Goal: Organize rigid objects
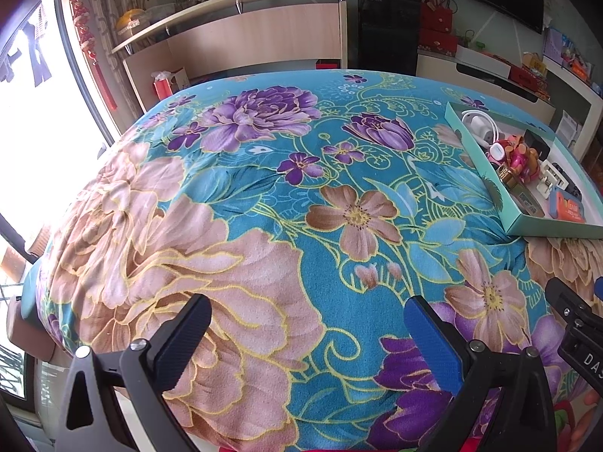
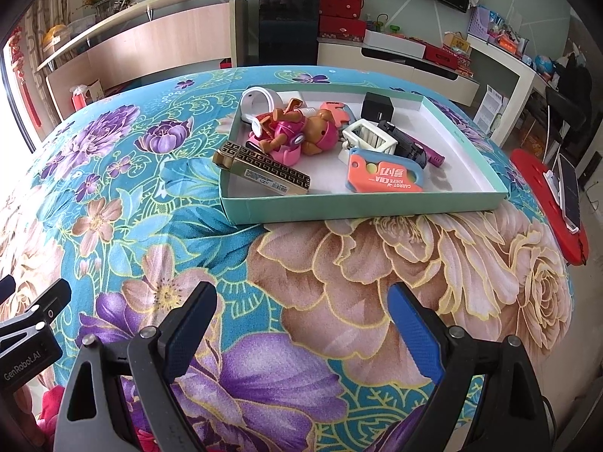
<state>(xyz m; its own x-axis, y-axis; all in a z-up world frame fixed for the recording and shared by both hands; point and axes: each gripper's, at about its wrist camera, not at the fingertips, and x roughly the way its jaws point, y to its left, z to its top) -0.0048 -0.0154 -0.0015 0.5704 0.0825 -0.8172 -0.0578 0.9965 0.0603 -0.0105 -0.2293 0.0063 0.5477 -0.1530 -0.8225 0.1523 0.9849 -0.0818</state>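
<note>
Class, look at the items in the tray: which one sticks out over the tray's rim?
The gold patterned box, at the tray's near left corner. Its end pokes out past the left wall; the other items lie inside the rim.

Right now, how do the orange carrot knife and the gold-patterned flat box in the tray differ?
The orange carrot knife lies wholly on the tray floor; the gold-patterned box leans over the tray's left wall, one end outside. The knife is orange and blue with rounded corners; the box is long, dark and gold. Both sit at the tray's near side.

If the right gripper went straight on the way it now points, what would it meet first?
Probably the near wall of the teal tray; the right gripper, jaws open, has only floral cloth before it. Depth is uncertain.
</note>
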